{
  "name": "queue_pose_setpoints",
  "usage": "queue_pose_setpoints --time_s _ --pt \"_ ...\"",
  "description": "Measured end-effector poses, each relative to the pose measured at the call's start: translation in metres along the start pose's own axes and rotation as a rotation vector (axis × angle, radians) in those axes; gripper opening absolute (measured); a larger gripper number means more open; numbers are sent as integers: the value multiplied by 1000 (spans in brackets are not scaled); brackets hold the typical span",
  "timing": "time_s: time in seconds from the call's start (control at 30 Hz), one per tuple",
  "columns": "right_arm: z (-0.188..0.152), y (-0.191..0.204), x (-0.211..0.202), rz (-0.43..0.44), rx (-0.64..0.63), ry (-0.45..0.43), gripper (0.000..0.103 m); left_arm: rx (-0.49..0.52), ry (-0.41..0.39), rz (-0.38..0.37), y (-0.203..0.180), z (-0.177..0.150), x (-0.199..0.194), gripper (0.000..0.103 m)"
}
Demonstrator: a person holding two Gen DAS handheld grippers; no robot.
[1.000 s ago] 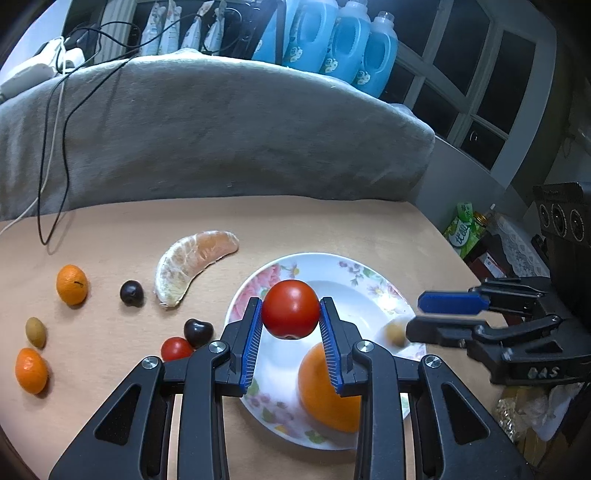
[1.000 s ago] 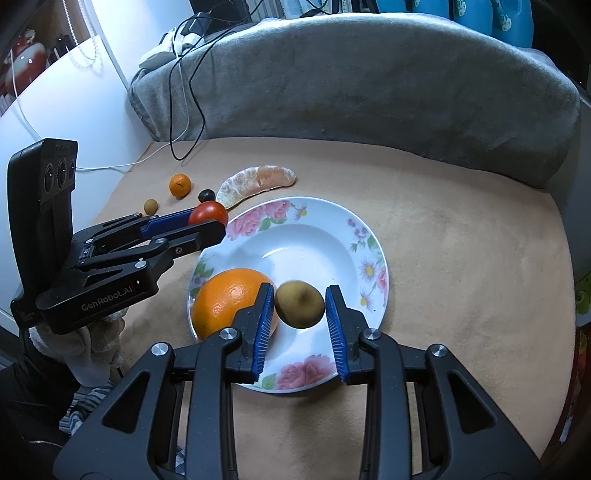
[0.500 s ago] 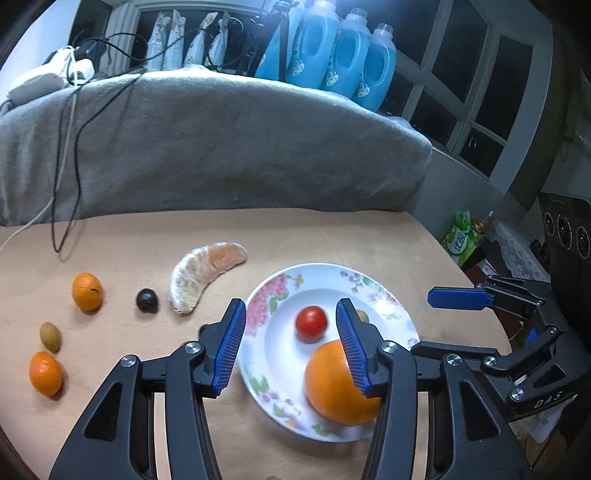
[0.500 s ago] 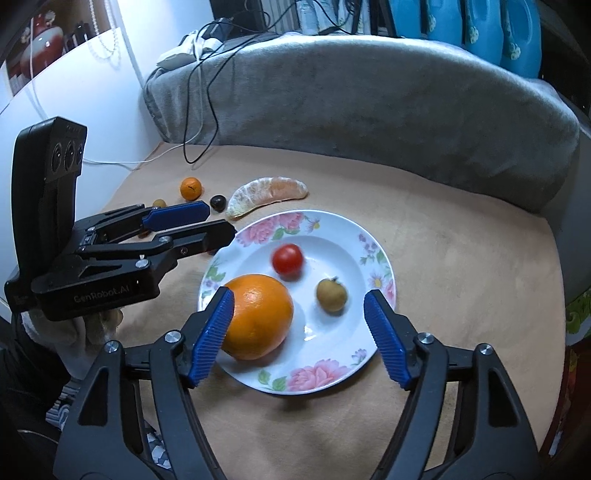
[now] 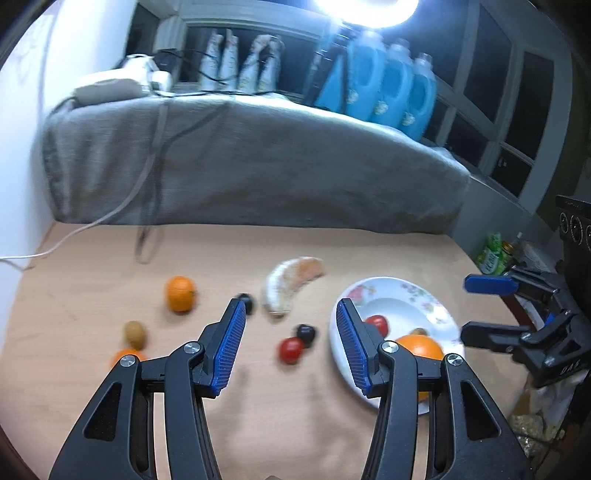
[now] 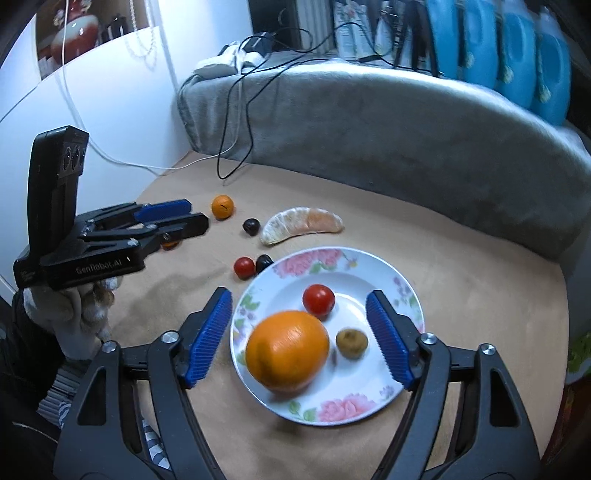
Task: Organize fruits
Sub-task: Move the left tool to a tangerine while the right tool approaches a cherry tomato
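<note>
Tan table (image 6: 461, 277); both tools, left (image 5: 290, 332) and right (image 6: 301, 334), gape empty.

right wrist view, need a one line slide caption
Open right gripper above a floral plate holding a large orange, tomato and kiwi.

We are looking at a tan tabletop (image 6: 461, 266) backed by a grey blanket-draped ledge (image 5: 258, 155); black and white cables (image 6: 236, 122) are trailing over it; blue detergent jugs (image 5: 384, 88) are standing behind, beside dark paned windows (image 5: 517, 110); a bright ring light (image 5: 365, 11) is glaring overhead; a white wall (image 6: 110, 92) is rising on the left.
</note>
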State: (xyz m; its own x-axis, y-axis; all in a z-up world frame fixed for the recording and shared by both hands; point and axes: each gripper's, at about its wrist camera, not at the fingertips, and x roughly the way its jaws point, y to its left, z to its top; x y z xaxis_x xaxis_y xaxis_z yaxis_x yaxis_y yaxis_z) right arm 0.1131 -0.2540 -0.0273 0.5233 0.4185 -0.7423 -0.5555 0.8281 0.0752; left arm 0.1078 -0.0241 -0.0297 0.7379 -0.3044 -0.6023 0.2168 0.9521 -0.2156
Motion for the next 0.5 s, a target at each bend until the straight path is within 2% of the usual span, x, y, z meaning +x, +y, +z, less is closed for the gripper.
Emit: queue_pose_setpoints --time_s 0.4,0.43,0.5 --pt "36 33 33 46 -125 69 82 -28 -18 123 60 -14 -28 50" --pt "38 37 36 50 -140 77 80 -29 -16 126 63 -15 -28 50" --pt "41 46 44 59 -176 104 68 -35 -14 132 70 -18 -29 50"
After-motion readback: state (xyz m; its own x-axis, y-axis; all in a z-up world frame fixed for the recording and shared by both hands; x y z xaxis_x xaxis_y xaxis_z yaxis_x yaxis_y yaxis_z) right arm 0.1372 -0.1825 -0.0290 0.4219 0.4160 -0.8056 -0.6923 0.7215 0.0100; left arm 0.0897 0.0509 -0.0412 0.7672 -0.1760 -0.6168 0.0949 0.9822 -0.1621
